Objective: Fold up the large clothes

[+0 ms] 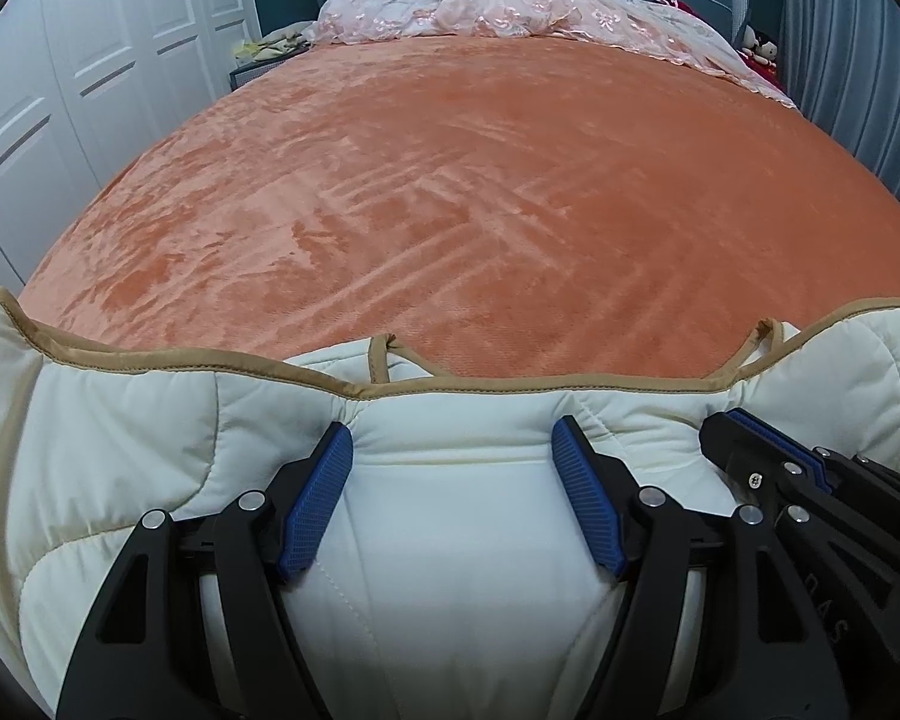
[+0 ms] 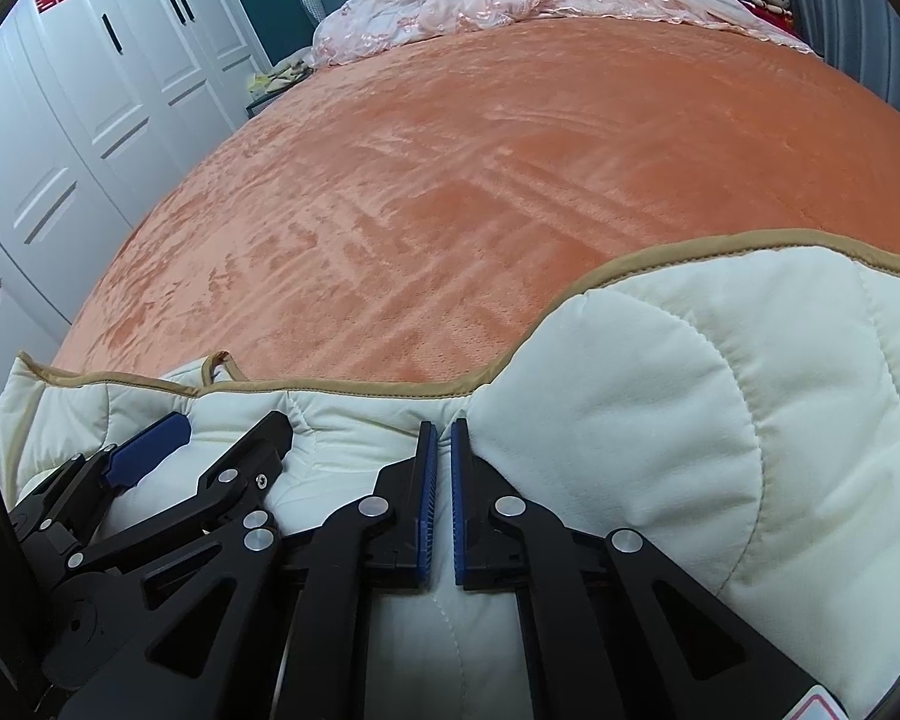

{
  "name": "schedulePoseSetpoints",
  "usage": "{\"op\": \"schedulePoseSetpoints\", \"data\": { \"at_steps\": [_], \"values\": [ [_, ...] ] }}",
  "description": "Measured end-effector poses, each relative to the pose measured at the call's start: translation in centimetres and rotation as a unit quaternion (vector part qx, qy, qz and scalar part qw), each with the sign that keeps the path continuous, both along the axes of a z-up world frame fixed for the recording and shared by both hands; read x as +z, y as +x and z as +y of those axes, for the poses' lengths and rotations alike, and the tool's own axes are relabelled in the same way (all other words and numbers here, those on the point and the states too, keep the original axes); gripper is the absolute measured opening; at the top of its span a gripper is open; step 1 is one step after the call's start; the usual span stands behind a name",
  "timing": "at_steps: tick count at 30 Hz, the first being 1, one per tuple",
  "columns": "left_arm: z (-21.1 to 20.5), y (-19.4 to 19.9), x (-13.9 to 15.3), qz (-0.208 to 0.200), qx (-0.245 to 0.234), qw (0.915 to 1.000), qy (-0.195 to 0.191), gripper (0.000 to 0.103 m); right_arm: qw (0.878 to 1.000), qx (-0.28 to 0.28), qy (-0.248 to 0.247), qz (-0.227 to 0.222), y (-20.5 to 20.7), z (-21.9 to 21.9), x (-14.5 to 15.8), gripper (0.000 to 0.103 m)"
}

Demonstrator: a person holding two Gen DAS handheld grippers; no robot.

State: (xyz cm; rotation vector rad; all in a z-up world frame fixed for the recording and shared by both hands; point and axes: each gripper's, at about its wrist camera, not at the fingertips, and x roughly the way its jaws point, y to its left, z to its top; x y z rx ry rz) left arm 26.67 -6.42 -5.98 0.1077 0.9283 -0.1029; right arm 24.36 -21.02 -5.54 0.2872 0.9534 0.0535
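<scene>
I am pinching the quilt [image 2: 630, 408] near its tan edge with my right gripper [image 2: 444, 429], jaws closed on a fold, anchoring it on the bed [image 2: 450, 192]; my left gripper [image 1: 453, 438] is straddling the padding, jaws open, readying a second hold.

Left gripper [image 1: 453, 450] angled downward, jaws standing wide apart, blue pads [image 1: 317, 501] facing each other across a broad gap, tips pressed onto cream padded fabric [image 1: 450, 540] that spans between them. Right gripper [image 2: 444, 438] just beside it, angled downward likewise, jaws drawn together, pads [image 2: 429, 498] nearly meeting with a thin fold of the same fabric pinched between the tips. Both sets of black linkage arms splayed back toward the cameras.
</scene>
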Motion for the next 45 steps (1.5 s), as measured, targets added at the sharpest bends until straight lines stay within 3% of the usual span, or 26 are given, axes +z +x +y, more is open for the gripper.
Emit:
{"op": "schedulePoseSetpoints", "data": {
  "at_steps": [9, 14, 18, 19, 21, 25, 27, 30, 37, 40, 45],
  "values": [
    [0.4, 0.2, 0.4, 0.014, -0.004, 0.9998, -0.012, 0.067, 1.000, -0.011, 0.002, 0.009, 0.1, -0.3, 0.4, 0.000],
    [3.5, -0.1, 2.1, 0.026, 0.000, 0.9972, -0.071, 0.064, 0.995, -0.103, 0.011, 0.004, -1.6, -4.3, 2.0, 0.000],
    [7.7, -1.4, 4.3, 0.014, 0.035, 0.9967, -0.072, 0.064, 0.985, -0.171, -0.016, 0.001, -4.3, -7.8, 4.5, 0.004],
    [8.9, -2.0, 5.1, 0.008, 0.044, 0.9962, -0.075, 0.065, 0.985, -0.169, -0.019, -0.006, -5.2, -8.2, 5.4, 0.013],
    [11.3, -4.0, 6.7, -0.006, 0.056, 0.9957, -0.074, 0.078, 0.989, -0.148, -0.007, -0.015, -7.1, -8.2, 6.9, 0.014],
    [15.3, -8.1, 8.0, 0.011, 0.097, 0.9897, -0.105, 0.086, 0.996, -0.086, 0.018, -0.009, -10.9, -5.5, 8.2, 0.014],
    [17.0, -10.4, 8.0, 0.026, 0.116, 0.9830, -0.140, 0.086, 0.997, -0.063, 0.038, -0.002, -12.4, -3.6, 8.2, 0.014],
    [18.3, -13.6, 8.2, 0.032, 0.141, 0.9768, -0.159, 0.086, 0.998, -0.036, 0.051, 0.013, -13.9, -0.6, 7.8, 0.014],
    [20.6, -19.6, 9.3, 0.027, 0.169, 0.9757, -0.136, 0.087, 0.997, 0.010, 0.070, 0.040, -16.7, 4.1, 6.8, 0.014],
    [22.3, -20.7, 7.5, 0.061, 0.189, 0.9659, -0.166, 0.088, 0.996, 0.025, 0.071, 0.047, -17.7, 5.6, 6.5, 0.014],
    [23.8, -20.4, 4.6, 0.100, 0.211, 0.9397, -0.250, 0.087, 0.995, 0.049, 0.057, 0.063, -18.3, 7.2, 5.6, 0.014]
  ]
}}
